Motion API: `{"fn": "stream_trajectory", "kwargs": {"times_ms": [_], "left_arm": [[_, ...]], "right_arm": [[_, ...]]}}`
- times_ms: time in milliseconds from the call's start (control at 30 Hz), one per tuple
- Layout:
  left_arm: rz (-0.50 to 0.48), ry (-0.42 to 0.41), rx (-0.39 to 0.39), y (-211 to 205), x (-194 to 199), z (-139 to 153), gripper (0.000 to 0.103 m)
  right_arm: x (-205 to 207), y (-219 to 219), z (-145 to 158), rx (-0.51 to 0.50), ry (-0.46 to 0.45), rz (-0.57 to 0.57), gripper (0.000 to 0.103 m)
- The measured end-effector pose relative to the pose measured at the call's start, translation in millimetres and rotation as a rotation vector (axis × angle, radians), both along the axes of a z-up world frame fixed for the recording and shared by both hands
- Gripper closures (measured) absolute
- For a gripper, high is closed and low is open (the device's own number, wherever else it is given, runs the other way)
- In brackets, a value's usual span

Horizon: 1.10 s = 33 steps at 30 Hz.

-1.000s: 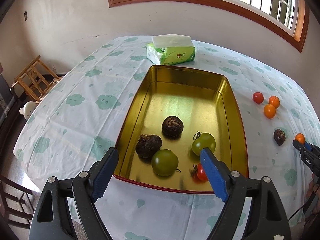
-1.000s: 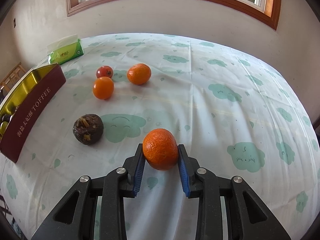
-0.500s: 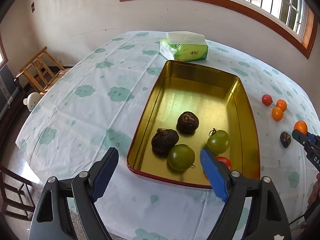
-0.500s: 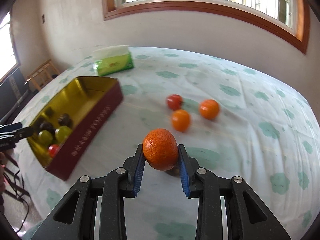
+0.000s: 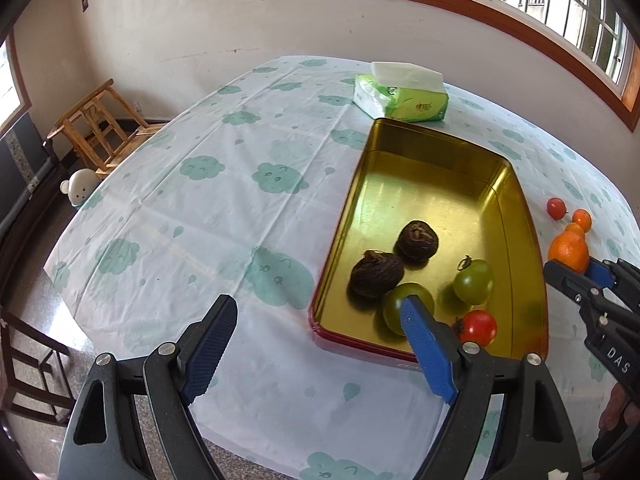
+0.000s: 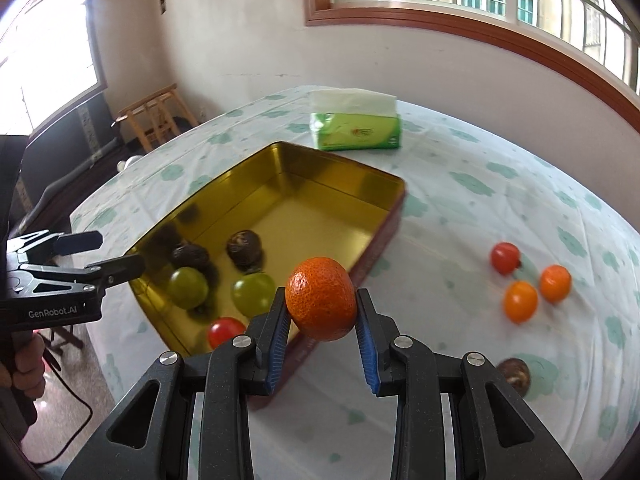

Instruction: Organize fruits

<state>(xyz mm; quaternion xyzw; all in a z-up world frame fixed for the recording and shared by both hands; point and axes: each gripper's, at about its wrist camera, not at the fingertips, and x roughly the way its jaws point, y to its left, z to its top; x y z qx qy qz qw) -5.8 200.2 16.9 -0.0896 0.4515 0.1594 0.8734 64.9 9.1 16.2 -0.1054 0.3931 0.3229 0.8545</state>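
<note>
On the cloud-printed tablecloth [image 5: 224, 208] a shallow rectangular tin [image 6: 320, 184] is lying open, its inside shiny gold and its outer wall dark red. It is holding two rough, dark brown fruits [image 5: 416, 239], two smooth green tomatoes [image 5: 474, 282] and one glossy red tomato [image 5: 478, 327], all gathered at its near end; the far half is showing bare metal. At about 12 o'clock from the tin a soft green tissue pack [image 5: 402, 98] is sitting just beside its far rim.

The right gripper [image 6: 322, 322] is pinching a dimpled orange mandarin [image 6: 321, 298] between its blue ridged pads, in the air over the tin's long wall. The left gripper [image 5: 316, 344] is standing wide apart with nothing between its pads, near the tin's close corner.

At 3 o'clock from the tin, a red tomato [image 6: 505, 258] and two small orange fruits [image 6: 520, 301] are lying blurred on the cloth. Another brown fruit [image 6: 516, 374] is showing partly behind the right gripper's frame. In the left wrist view a blue pad is covering part of one green tomato.
</note>
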Motion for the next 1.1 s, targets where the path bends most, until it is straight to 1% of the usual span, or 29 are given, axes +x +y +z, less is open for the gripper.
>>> {"fn": "stream_trajectory", "kwargs": {"times_ms": [200, 433, 800, 1100], "left_arm": [[0.028, 0.008, -0.007, 11, -3, -3, 0.022], [0.05, 0.016, -0.01, 19, -6, -6, 0.021], [0.07, 0.018, -0.018, 26, -11, -8, 0.021], [0.06, 0.009, -0.01, 23, -12, -5, 0.021]], "right_arm": [[-7, 22, -8, -0.023, 0.009, 0.048, 0.07], [-7, 37, -17, -0.049, 0.011, 0.07, 0.07], [-7, 45, -25, -0.052, 0.017, 0.08, 0.07], [-11, 45, -27, -0.05, 0.024, 0.085, 0.069]]}}
